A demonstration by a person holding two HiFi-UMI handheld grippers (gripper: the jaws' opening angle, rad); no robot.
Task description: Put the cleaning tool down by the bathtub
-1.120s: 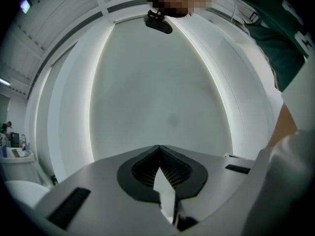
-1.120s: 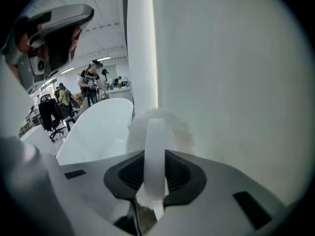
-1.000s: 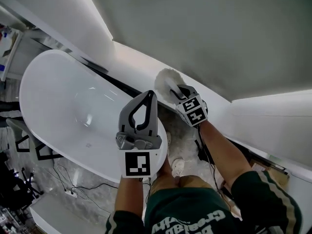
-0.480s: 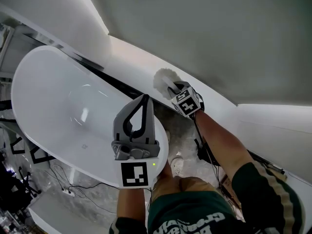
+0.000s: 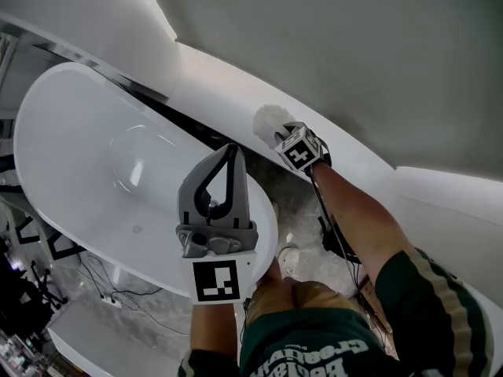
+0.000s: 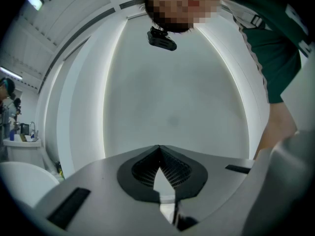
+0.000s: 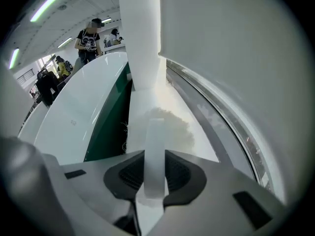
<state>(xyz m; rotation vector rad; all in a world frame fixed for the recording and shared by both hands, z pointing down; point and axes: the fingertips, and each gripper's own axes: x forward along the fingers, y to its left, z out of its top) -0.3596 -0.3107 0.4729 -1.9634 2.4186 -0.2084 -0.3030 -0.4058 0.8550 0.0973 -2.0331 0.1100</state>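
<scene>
White fluff on a flat pale handle: the white fluffy-headed duster (image 5: 269,122) looks almost weightless to me. I'd expect the head to squash at a touch, while the thin handle (image 7: 154,146) seems stiff and smooth, perhaps a little slippery. The flat of the handle is the sensible place to grip it, close behind the fluff, and that is where the right tool (image 5: 281,137) has it, jaws closed narrowly on the strip and pointing steeply down. The left tool (image 5: 230,151) is held level over the glossy white oval bathtub (image 5: 86,132), its jaws brought together with nothing between them.

The duster's head hangs at the near edge of the long white ledge (image 5: 224,85) that runs along the wall behind the tub, just past the tub's end. I can't tell whether it touches. That ledge looks hard and slick, so a light thing could slide on it. Pale marbled floor (image 5: 302,206) shows in the gap below, and people (image 7: 88,41) stand far off across the bright room.
</scene>
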